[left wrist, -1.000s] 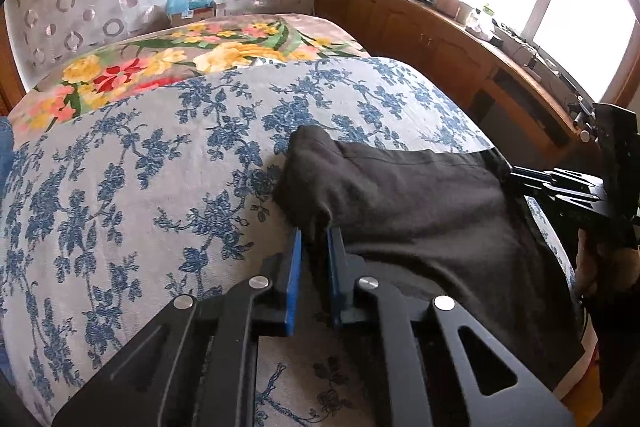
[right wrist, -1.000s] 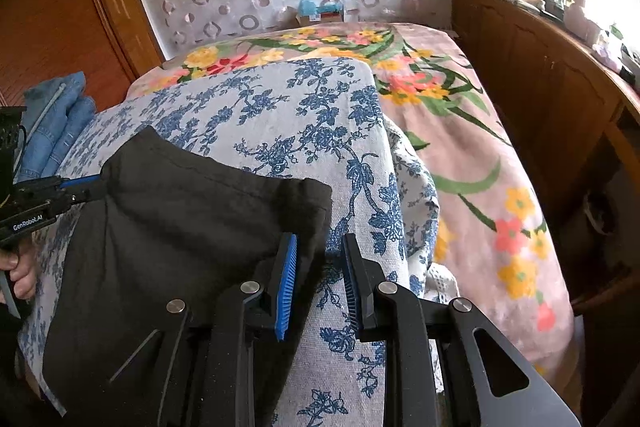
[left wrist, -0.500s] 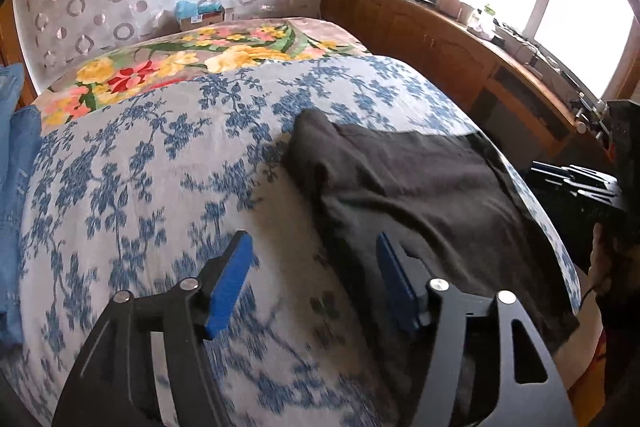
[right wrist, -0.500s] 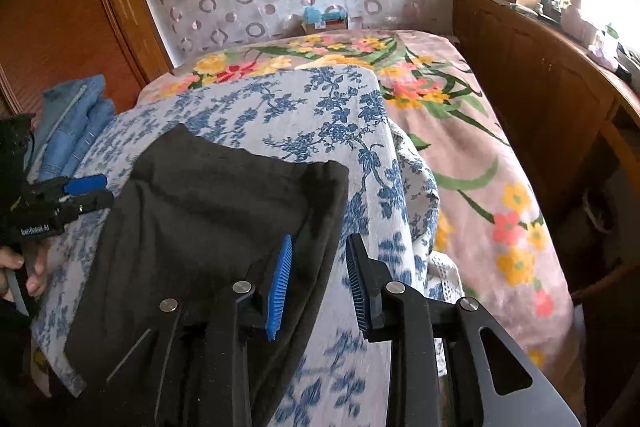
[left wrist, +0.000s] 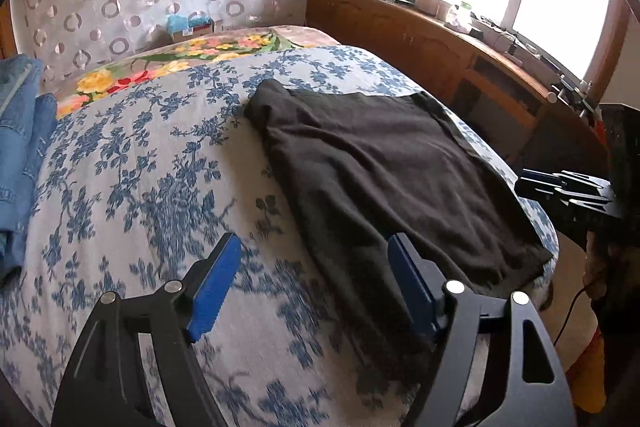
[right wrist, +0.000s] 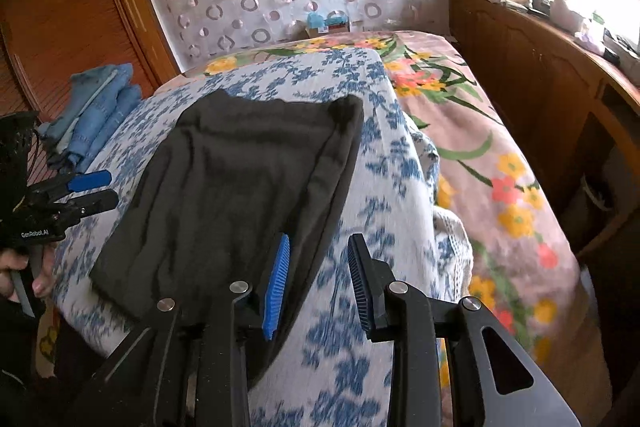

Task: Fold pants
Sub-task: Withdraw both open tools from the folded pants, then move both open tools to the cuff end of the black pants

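Note:
Folded black pants [left wrist: 380, 179] lie flat on the blue-flowered bedspread [left wrist: 140, 187]. My left gripper [left wrist: 314, 267] hovers over their near left edge. Its jaws are opening wide; the blue pads [left wrist: 216, 287] press on nothing, and the cloth lies below them. In the right wrist view the pants [right wrist: 240, 187] spread ahead and to the left. My right gripper [right wrist: 318, 267] is open at their near right edge, with only bedspread showing between its pads. Each gripper shows in the other's view: the right gripper [left wrist: 560, 183] and the left gripper [right wrist: 88, 191].
A stack of folded blue jeans [right wrist: 96, 107] sits at the bed's left side. A floral blanket [right wrist: 480, 147] covers the far and right part of the bed. A wooden cabinet [left wrist: 440, 47] with clutter runs under the window. A wooden wardrobe [right wrist: 60, 7] stands at the left.
My left gripper, nearly shut at the pants' edge before, has opened wide. The right gripper has opened a little. Both have drawn back, so more of the pants shows.

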`<action>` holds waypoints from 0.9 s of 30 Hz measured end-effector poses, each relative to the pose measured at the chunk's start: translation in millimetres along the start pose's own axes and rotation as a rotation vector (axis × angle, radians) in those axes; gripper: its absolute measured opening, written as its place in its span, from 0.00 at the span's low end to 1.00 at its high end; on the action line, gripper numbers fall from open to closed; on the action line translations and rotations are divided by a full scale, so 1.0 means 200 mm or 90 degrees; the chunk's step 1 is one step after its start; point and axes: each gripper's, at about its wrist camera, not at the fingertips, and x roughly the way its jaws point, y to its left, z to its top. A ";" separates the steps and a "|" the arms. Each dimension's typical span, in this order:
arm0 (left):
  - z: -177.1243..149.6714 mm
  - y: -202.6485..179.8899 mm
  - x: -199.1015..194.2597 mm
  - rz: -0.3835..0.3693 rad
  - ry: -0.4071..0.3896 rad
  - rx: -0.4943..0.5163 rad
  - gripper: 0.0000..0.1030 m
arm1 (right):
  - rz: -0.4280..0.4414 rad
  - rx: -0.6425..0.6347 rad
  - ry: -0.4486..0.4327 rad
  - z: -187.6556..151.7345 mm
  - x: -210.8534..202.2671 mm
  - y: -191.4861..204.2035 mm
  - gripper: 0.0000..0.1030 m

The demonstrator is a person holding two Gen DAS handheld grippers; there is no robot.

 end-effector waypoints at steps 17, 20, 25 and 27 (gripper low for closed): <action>-0.23 -0.09 -0.24 0.036 -0.057 -0.011 0.74 | -0.001 -0.053 -0.065 -0.19 -0.25 0.19 0.44; -0.26 -0.10 -0.28 0.045 -0.063 -0.013 0.74 | 0.000 -0.058 -0.077 -0.22 -0.29 0.21 0.44; -0.29 -0.09 -0.32 0.050 -0.061 -0.014 0.74 | -0.001 -0.055 -0.068 -0.26 -0.29 0.21 0.44; -0.30 -0.09 -0.33 0.054 -0.063 -0.010 0.74 | -0.005 -0.057 -0.067 -0.27 -0.29 0.22 0.44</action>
